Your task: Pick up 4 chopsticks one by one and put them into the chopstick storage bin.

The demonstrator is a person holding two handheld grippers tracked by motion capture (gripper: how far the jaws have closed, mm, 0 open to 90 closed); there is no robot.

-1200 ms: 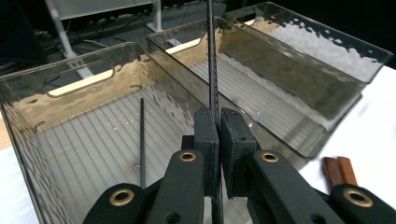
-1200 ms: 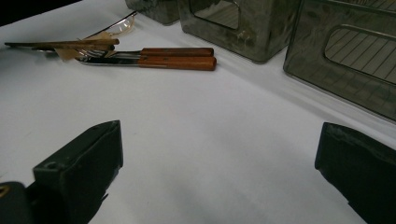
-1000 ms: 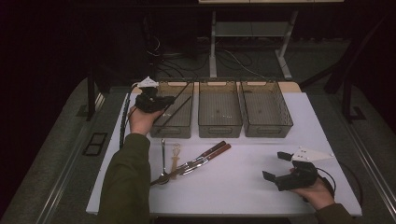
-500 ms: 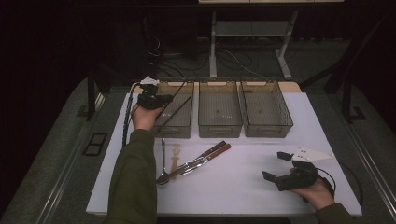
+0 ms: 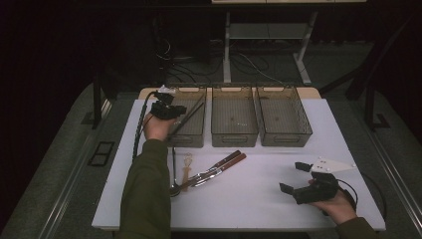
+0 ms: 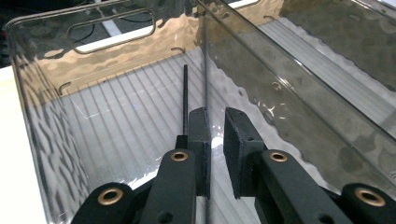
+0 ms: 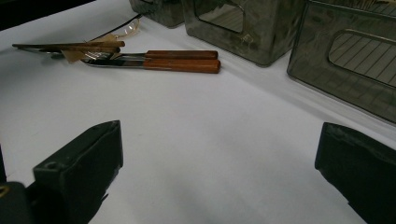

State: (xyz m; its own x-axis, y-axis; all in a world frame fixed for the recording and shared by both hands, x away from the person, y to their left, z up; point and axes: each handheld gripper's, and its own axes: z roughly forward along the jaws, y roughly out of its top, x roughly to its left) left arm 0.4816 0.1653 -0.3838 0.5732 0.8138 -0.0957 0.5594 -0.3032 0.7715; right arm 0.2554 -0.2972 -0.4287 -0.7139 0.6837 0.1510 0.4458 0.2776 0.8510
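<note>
My left arm reaches out over the left bin [image 5: 191, 133], where my left gripper [image 6: 215, 140] has just been opening off a thin black stick [image 6: 185, 100] leaning inside it.

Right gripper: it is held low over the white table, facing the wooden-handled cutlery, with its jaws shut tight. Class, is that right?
Not quite. The right gripper has its jaws wide open, not shut, with nothing between them; the right gripper view shows this. The rest stands: it is held low over the white table, facing the wooden-handled cutlery.
</note>
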